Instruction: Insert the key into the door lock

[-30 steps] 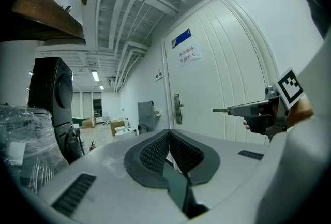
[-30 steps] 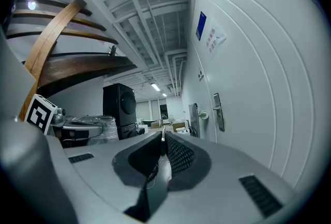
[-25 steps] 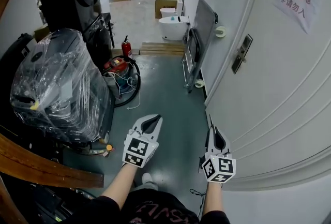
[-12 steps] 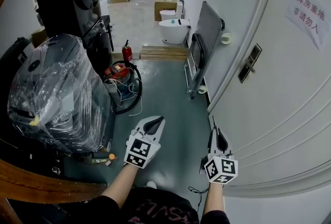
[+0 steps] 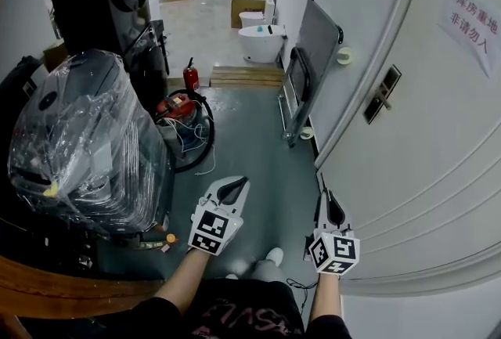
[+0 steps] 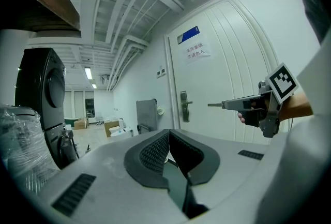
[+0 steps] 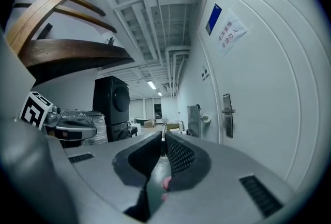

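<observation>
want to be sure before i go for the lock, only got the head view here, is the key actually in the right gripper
Observer: Yes. In the right gripper view the right gripper has its jaws shut on the key, with the thin blade sticking out past the tips.
Operator: ok and the left one, holding anything
Observer: No. The left gripper view shows the left gripper with its jaws together and nothing between them.
Operator: is the key lined up on the lock
Observer: It doesn't look so. In the right gripper view the door lock sits off to the right of the key, apart from it.
</observation>
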`<state>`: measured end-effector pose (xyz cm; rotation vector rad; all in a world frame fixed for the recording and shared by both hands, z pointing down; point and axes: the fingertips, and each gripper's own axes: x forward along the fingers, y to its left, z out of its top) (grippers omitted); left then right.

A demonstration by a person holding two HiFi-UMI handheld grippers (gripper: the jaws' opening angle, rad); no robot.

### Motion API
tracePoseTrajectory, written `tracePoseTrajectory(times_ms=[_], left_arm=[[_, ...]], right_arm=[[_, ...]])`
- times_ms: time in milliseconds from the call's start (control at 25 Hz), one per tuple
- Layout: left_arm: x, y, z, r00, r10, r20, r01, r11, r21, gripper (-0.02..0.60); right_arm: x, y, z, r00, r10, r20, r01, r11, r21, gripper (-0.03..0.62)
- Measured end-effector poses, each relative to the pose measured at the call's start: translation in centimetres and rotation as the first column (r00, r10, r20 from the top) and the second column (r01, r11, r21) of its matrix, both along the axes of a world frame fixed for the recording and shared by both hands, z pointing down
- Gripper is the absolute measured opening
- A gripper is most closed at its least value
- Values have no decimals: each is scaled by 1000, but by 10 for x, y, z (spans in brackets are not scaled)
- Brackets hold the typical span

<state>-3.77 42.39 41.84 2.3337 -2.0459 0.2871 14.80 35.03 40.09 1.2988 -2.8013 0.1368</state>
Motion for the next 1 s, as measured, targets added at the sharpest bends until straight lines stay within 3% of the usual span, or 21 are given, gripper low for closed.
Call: tracePoseTrajectory(times_ms=[440,680,1000], left_arm=[[-14,-32,11,1000,11,25,-10,1000,-8,12],[-18,-62,17,999,27,34,-27,999,-21,14],[-25,-101,24,999,27,29,-26,999,-33,14]], right_arm=[[-25,-28,5,999,-45,-28,47,997,68,80],[-30,-58,12,1000,-28,4,28,999,37,80],[-43,-95,23,998,-42,-41,43,999,18,80]])
